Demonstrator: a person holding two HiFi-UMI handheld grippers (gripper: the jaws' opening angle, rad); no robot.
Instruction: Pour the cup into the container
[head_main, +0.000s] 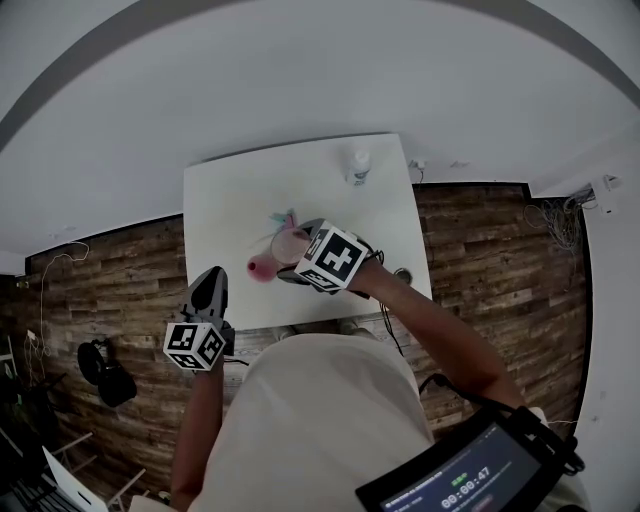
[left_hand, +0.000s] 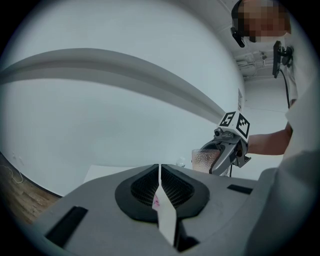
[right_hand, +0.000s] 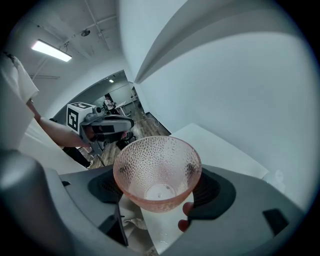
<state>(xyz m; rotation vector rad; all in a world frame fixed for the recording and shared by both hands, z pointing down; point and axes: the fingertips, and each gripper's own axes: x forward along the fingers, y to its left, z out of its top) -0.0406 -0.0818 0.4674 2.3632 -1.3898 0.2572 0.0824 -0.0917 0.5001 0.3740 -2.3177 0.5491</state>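
Right gripper view: right gripper (right_hand: 159, 189) clamps pink cup (right_hand: 157, 170).

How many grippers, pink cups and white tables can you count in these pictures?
grippers: 2, the left gripper and the right gripper
pink cup: 1
white table: 1
Total: 4

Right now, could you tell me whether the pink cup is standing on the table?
No, the pink cup is gripped between the jaws of the right gripper, held in the air above the table.
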